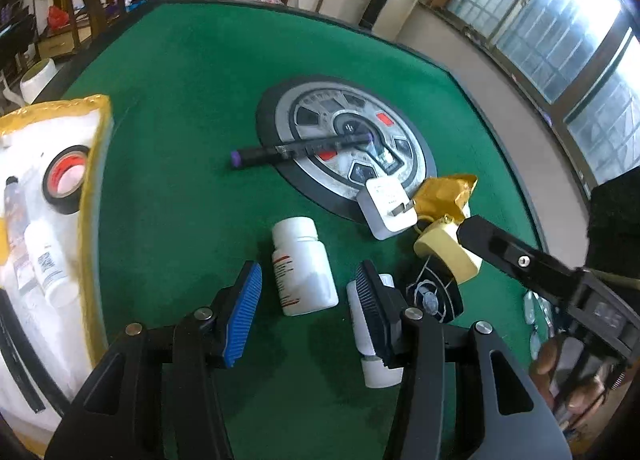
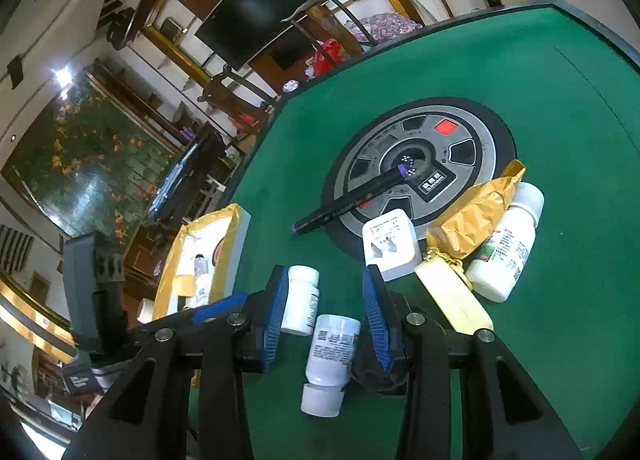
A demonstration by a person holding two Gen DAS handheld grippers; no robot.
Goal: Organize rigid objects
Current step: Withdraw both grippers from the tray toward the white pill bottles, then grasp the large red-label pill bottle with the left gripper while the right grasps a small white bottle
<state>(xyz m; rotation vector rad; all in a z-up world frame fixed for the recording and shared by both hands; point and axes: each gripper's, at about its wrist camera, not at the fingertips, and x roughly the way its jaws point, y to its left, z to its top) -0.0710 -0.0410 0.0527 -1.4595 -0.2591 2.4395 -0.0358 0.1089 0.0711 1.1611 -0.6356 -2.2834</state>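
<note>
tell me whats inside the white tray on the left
In the tray: a black tape roll with a red core, a small white bottle and a tube. The tray's near end is cut off by the frame.

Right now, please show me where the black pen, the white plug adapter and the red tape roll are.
black pen (image 1: 300, 148), left wrist view, middle of barrel.
white plug adapter (image 2: 390, 244), right wrist view, top face.
red tape roll (image 1: 66, 176), left wrist view, inner ring.

Plenty of bare green felt (image 1: 192, 72) for us beyond the black pen (image 1: 300, 148). Near side's crowded: two white bottles (image 2: 302, 300) (image 2: 330, 364), white plug adapter (image 2: 390, 244) and gold bag (image 2: 476, 216) packed together.
</note>
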